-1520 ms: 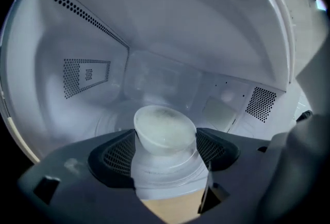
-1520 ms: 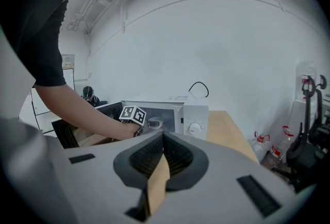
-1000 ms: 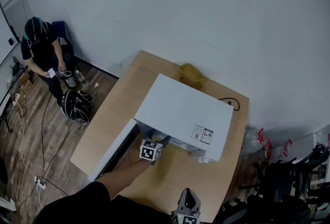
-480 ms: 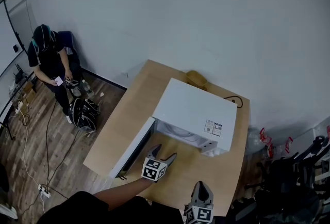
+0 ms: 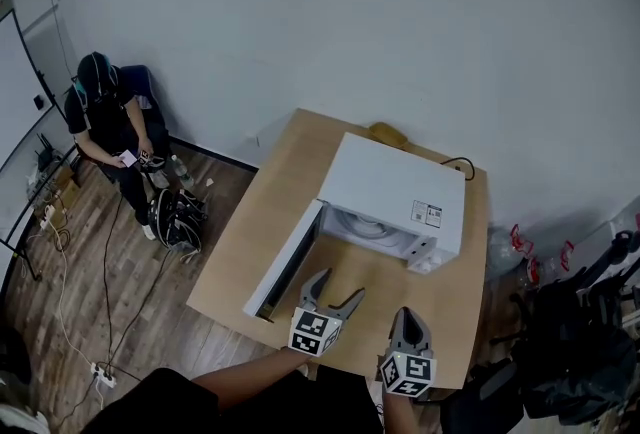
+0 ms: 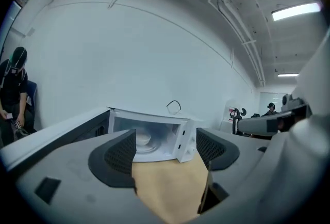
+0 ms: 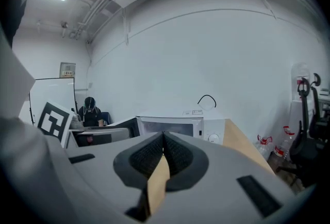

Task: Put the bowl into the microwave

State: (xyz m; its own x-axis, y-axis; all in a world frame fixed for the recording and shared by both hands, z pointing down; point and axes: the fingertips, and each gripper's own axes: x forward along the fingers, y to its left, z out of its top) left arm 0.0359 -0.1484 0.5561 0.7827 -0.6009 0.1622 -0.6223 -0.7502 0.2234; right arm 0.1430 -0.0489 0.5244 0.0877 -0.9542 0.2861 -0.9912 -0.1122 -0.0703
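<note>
The white microwave (image 5: 400,192) stands on the wooden table (image 5: 280,212) with its door (image 5: 288,262) swung open to the left. Through the left gripper view I see a white bowl (image 6: 143,138) on the turntable inside the microwave (image 6: 149,135). My left gripper (image 5: 338,285) hangs open and empty in front of the cavity, over the table's near part; its jaws (image 6: 167,152) stand wide apart. My right gripper (image 5: 408,322) is to its right near the front edge, shut on nothing (image 7: 163,153).
A yellowish object (image 5: 388,133) lies behind the microwave by the wall, next to a black cable (image 5: 455,165). A person (image 5: 105,117) sits at far left with a bag (image 5: 180,220) on the floor. Chairs (image 5: 570,342) crowd the right side.
My left gripper has drawn back out of the microwave toward the table's front edge, open. The right gripper has risen further into view. The head view has pulled away.
</note>
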